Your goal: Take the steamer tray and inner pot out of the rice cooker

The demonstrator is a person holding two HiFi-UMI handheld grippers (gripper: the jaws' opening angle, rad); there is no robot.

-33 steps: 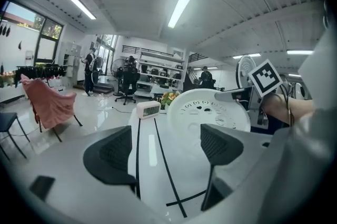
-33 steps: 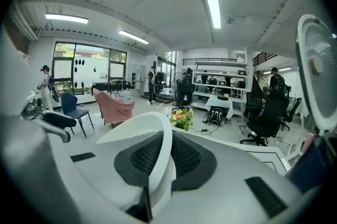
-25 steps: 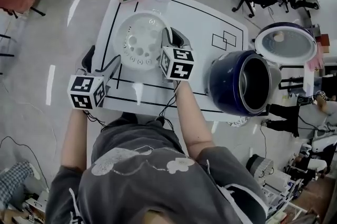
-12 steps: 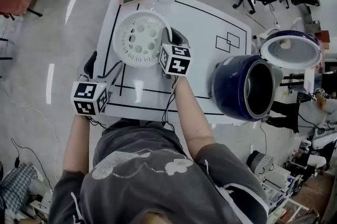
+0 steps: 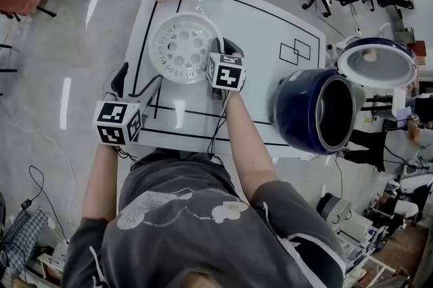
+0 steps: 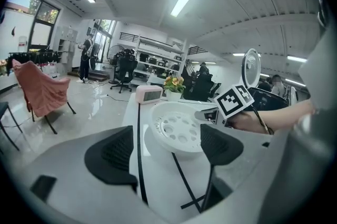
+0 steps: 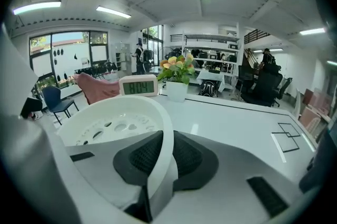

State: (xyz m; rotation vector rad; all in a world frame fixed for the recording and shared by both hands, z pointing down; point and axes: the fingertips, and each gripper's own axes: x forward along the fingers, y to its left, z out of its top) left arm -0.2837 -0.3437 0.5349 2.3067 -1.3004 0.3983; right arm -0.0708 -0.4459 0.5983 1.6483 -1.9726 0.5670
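Evidently light, stiff plastic steamer tray was pinched at its thin rim by right gripper, jaws just opening; left gripper gaped empty.

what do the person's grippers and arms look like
Left gripper and right gripper: grey bodies, black textured pads, each with a white cube of black square markers. Thin black cables trail from them. Grey short-sleeved T-shirt.

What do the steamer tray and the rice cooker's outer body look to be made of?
The steamer tray looks like moulded plastic: white, smooth, semi-matte, thin rim, round holes. The rice cooker body is dark blue and glossy with highlights; painted metal or plastic, can't tell which.
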